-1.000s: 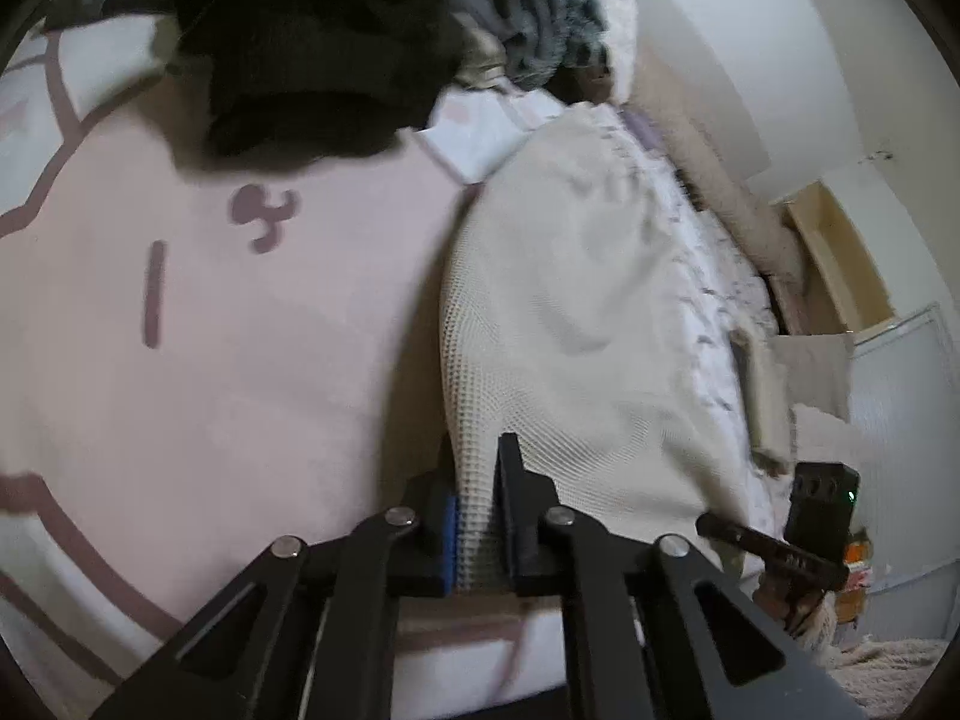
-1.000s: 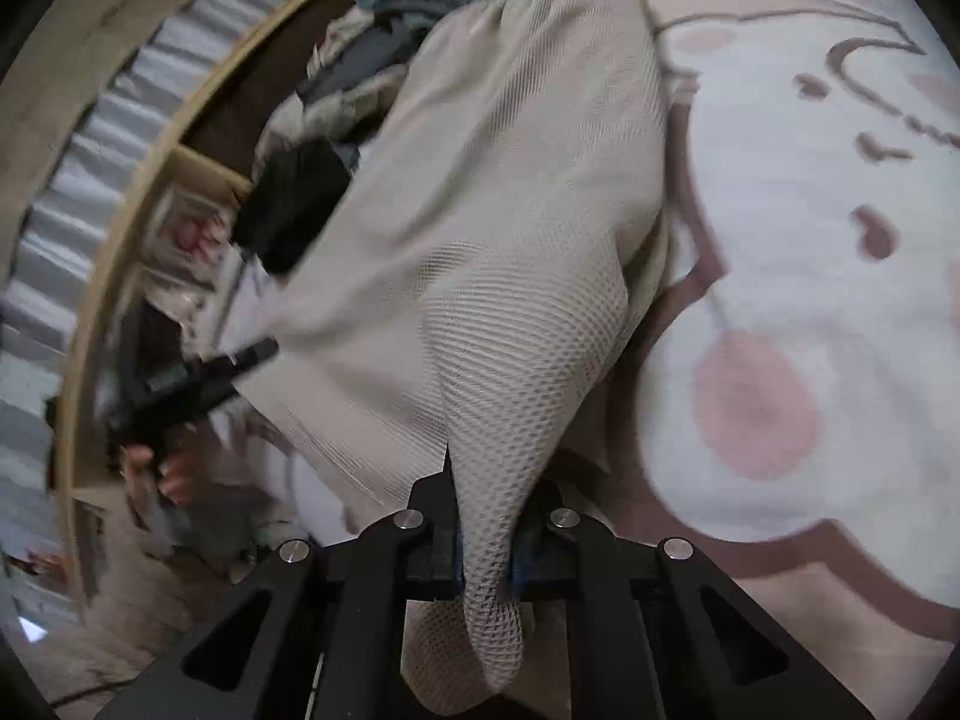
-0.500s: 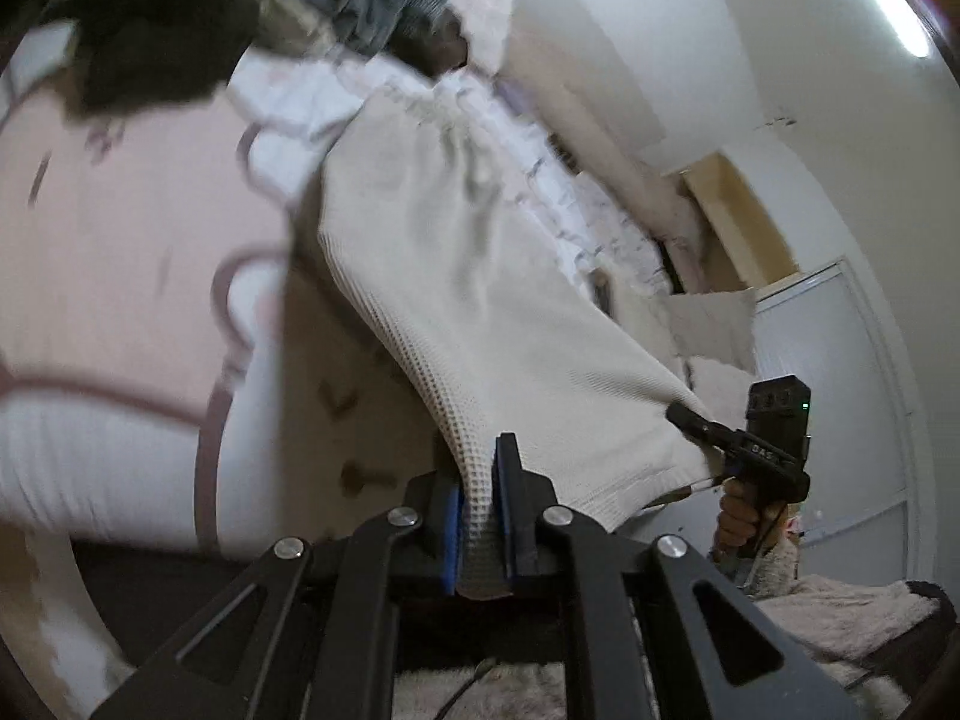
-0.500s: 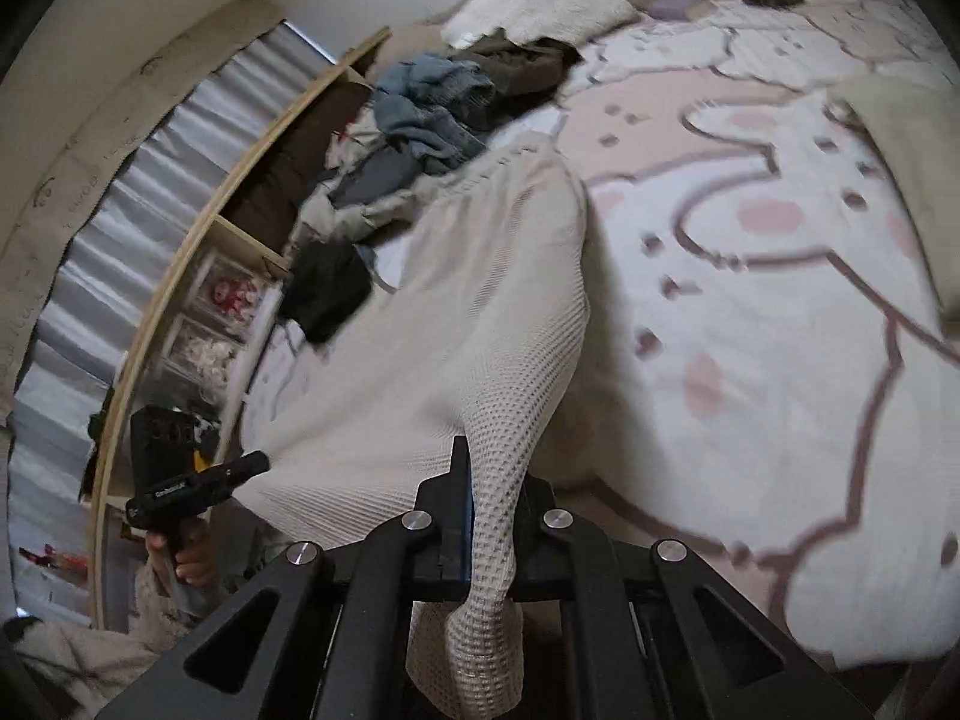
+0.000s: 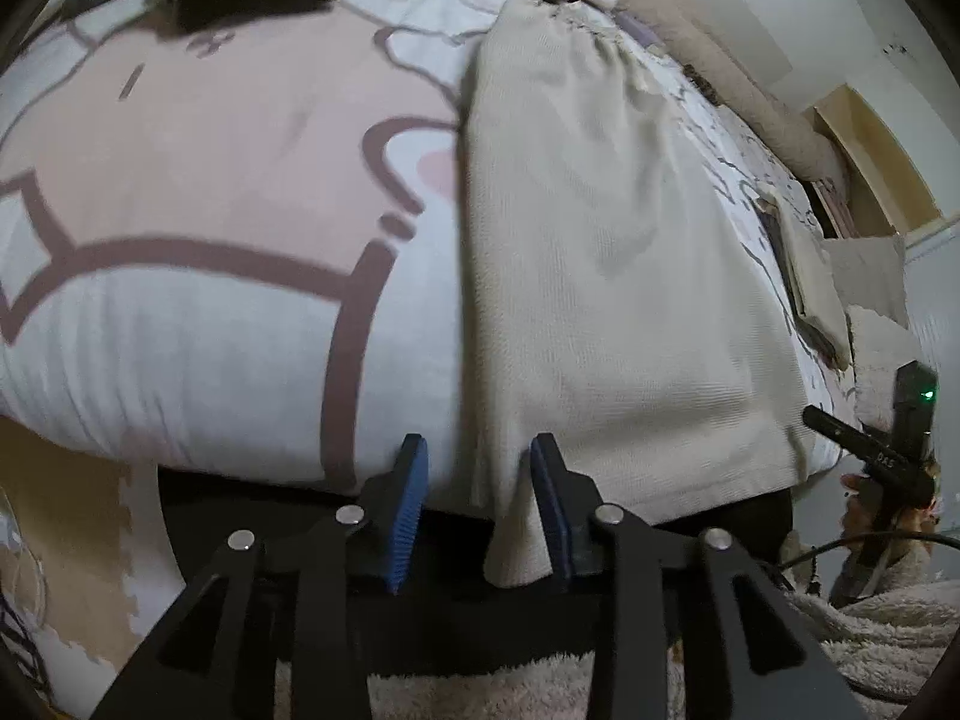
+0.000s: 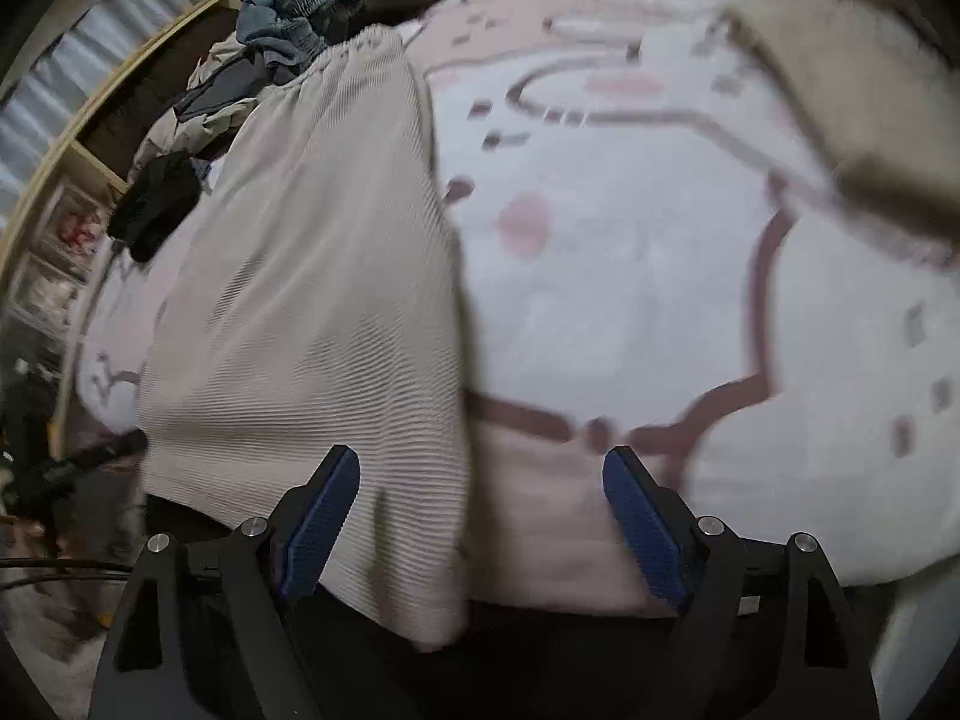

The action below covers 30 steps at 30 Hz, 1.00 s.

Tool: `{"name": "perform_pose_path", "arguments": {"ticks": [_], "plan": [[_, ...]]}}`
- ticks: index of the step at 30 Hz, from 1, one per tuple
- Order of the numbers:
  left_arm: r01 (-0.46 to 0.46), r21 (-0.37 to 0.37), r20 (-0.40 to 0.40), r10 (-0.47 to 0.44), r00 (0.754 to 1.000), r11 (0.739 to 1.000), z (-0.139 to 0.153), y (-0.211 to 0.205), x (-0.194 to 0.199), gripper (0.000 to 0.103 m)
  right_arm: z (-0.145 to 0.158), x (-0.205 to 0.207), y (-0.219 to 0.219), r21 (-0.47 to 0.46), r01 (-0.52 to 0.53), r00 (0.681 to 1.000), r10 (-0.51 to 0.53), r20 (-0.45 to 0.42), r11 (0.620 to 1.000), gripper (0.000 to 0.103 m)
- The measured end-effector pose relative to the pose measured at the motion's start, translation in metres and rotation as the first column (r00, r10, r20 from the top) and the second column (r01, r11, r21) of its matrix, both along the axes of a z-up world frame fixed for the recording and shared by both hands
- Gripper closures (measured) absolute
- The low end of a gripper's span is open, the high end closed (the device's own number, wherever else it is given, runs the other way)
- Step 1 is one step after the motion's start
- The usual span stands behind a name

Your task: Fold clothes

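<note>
And it's down — the cream waffle-knit garment [image 5: 606, 252], which hung pinched between both sets of fingers a second ago, now lies stretched out flat on the bed with the white-and-pink cartoon-print cover [image 5: 198, 324], and both pairs of fingers have let go. The left gripper [image 5: 477, 510] is opening right now: its blue-padded fingers [image 5: 408, 498] stand apart, and the garment's near corner droops between them, brushing the right-hand pad but no longer squeezed. The right gripper [image 6: 480, 522] is opening too, fingers spread wide, with the other near corner hanging just inside its left finger and nothing clamped.

So the garment runs straight ahead from both sets of fingers, its gathered far edge up by the heap of dark and blue unfolded clothes [image 6: 312, 6] at the head of the bed. Off past the garment's far side the left view catches the right gripper, held in a person's hand [image 5: 864, 498].

The danger now? Those 2 near corners overhang the bed's edge. If the fingers pull away while a pad snags the loose knit, the hem could drag off and spoil the flat spread. A fold started from an uneven hem would come out skewed.
</note>
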<state>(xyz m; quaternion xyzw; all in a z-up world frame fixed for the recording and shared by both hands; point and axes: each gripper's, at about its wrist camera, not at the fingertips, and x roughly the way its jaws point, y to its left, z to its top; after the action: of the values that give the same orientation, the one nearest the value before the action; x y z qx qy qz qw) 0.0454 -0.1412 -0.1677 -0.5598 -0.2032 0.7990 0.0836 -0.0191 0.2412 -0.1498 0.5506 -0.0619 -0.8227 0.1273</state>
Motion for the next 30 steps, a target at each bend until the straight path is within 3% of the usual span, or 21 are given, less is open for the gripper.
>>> {"name": "perform_pose_path", "arguments": {"ticks": [2, 5, 9, 12, 14, 16, 21, 24, 27, 30], "plan": [[0.021, 0.008, -0.011, -0.021, 1.0, 1.0, -0.005, 0.003, -0.001, 0.066, 0.018, 0.0, 0.003, 0.02, 0.013, 0.997, -0.011, -0.078, 1.0, 0.02], [0.05, -0.023, -0.029, -0.051, 0.998, 0.998, -0.013, 0.018, -0.008, 0.066, 0.043, -0.008, -0.007, -0.057, -0.056, 0.988, 0.047, -0.148, 0.997, 0.024], [0.047, -0.022, -0.042, -0.048, 0.998, 0.999, -0.016, 0.017, -0.01, 0.065, 0.071, -0.038, -0.07, -0.113, -0.241, 0.946, 0.207, -0.251, 0.964, 0.038], [0.025, 0.013, -0.049, -0.024, 0.998, 1.0, -0.013, 0.012, -0.005, 0.065, 0.083, -0.077, -0.124, -0.055, -0.342, 0.898, 0.308, -0.315, 0.938, 0.05], [0.016, 0.014, -0.056, -0.016, 0.998, 1.0, -0.011, 0.012, -0.001, 0.065, 0.079, -0.118, -0.163, 0.002, -0.358, 0.888, 0.341, -0.308, 0.934, 0.061], [0.011, 0.013, -0.061, -0.01, 0.998, 1.0, -0.009, 0.011, 0.002, 0.063, 0.068, -0.173, -0.203, 0.042, -0.347, 0.902, 0.346, -0.259, 0.937, 0.071], [0.004, 0.062, -0.05, -0.001, 0.999, 0.998, -0.015, 0.003, 0.002, 0.062, 0.018, -0.271, -0.28, 0.155, -0.341, 0.923, 0.361, -0.131, 0.927, 0.076], [0.003, 0.093, -0.042, 0.001, 0.999, 0.996, -0.019, -0.001, -0.001, 0.062, -0.019, -0.319, -0.296, 0.329, -0.262, 0.947, 0.307, -0.093, 0.907, 0.076], [0.005, 0.122, -0.04, 0.0, 0.999, 0.993, -0.023, -0.006, -0.003, 0.062, -0.033, -0.359, -0.279, 0.195, -0.193, 0.978, 0.204, -0.035, 0.962, 0.078], [0.008, 0.14, -0.039, -0.003, 0.999, 0.99, -0.027, -0.009, -0.004, 0.062, -0.032, -0.379, -0.279, 0.197, -0.167, 0.983, 0.178, -0.042, 0.966, 0.078]]}}
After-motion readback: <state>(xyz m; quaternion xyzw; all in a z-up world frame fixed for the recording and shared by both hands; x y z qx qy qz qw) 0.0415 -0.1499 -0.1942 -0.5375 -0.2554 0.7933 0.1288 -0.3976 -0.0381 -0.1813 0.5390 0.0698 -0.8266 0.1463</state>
